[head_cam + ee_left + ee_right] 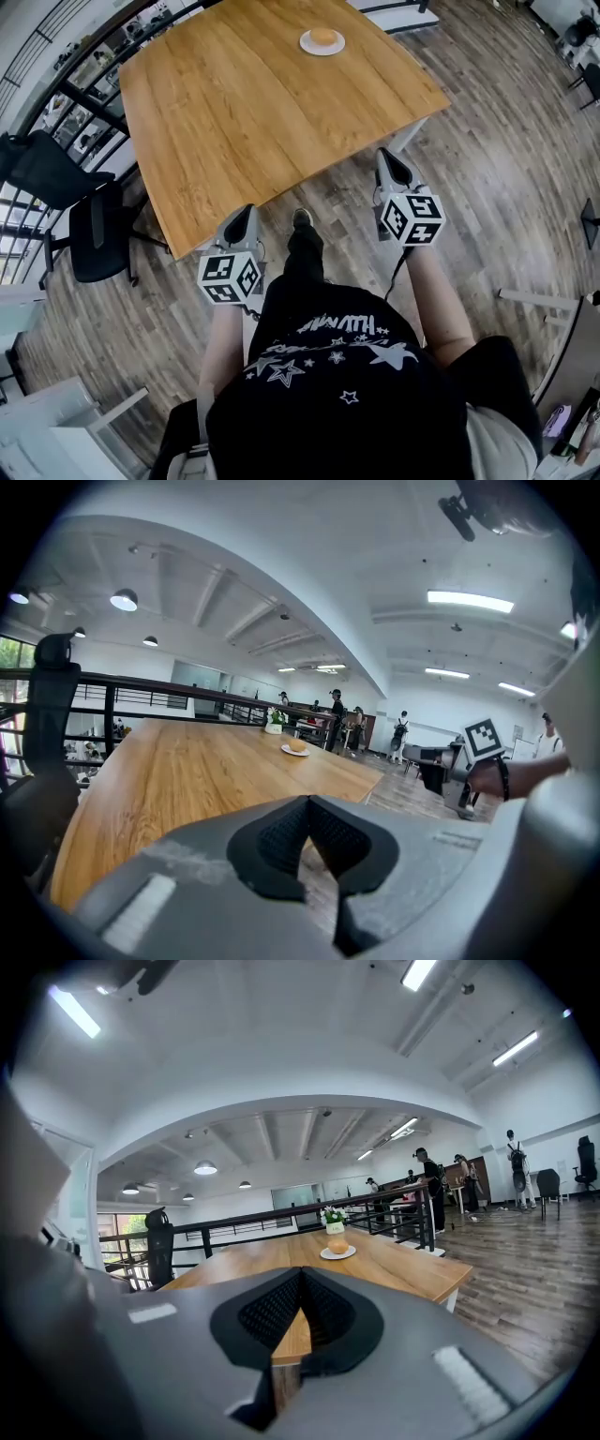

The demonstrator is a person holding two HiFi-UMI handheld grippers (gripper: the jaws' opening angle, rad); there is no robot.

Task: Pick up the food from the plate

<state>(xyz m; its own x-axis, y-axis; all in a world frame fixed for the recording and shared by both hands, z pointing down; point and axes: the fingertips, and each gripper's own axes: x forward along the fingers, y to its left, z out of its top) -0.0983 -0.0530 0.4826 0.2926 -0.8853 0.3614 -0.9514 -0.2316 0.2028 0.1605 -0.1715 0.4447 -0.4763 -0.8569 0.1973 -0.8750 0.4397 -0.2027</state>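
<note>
Head view first: the left gripper (246, 212) and the right gripper (391, 161) hang by the near edge of the wooden table (234, 122). Both are well apart from the plate (310, 47) at the far side, and the round orange food (323, 37) sits on it. Left gripper view: jaws pressed together at the tips, nothing between them (only table and floor behind). Right gripper view: same story, pads closed tight and empty, with the food on its plate far ahead, near a small flower pot (335, 1218).
</note>
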